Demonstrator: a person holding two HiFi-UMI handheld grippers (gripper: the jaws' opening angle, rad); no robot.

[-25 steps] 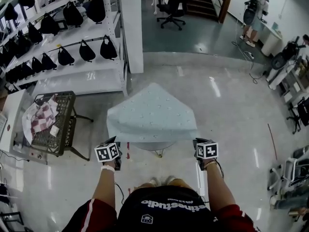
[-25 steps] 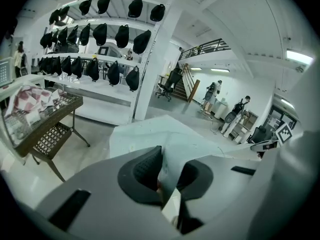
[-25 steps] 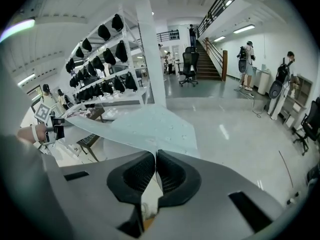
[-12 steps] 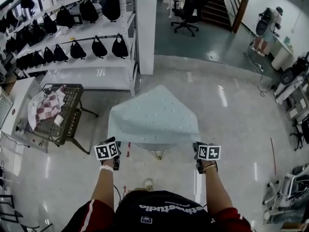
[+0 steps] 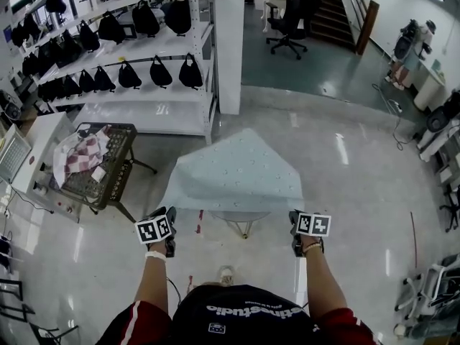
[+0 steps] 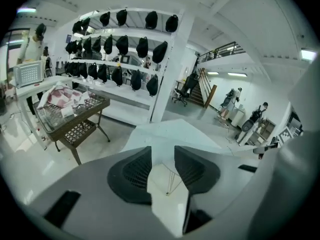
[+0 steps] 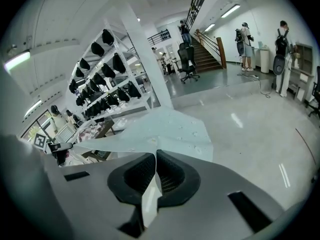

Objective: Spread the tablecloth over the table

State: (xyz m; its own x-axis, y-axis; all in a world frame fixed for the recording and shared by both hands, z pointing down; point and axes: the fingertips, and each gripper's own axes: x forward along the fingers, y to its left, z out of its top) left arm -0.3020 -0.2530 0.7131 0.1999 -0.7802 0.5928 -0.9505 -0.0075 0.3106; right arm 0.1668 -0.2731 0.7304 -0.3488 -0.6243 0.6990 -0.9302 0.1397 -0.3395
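A pale blue tablecloth (image 5: 237, 175) lies over a small table, whose thin metal legs (image 5: 243, 228) show under its near edge. My left gripper (image 5: 169, 220) hangs just left of the cloth's near left corner. Its jaws have just been opening and stand open; in the left gripper view only floor and a table leg show between its pads (image 6: 137, 171), with the tablecloth (image 6: 175, 134) ahead of them. My right gripper (image 5: 294, 221) is at the near right corner, shut on the tablecloth (image 7: 170, 124), with a fold of it pinched between its pads (image 7: 172, 176).
A dark wire basket table (image 5: 115, 182) holding a checked cloth (image 5: 79, 153) stands to the left. White shelves (image 5: 144, 113) of black bags and a white column (image 5: 230, 42) are behind. An office chair (image 5: 291, 20) and a person (image 5: 410, 42) are far back.
The left gripper has let go of the cloth's near left corner and drawn back to the left. The right gripper keeps its hold at the right corner.
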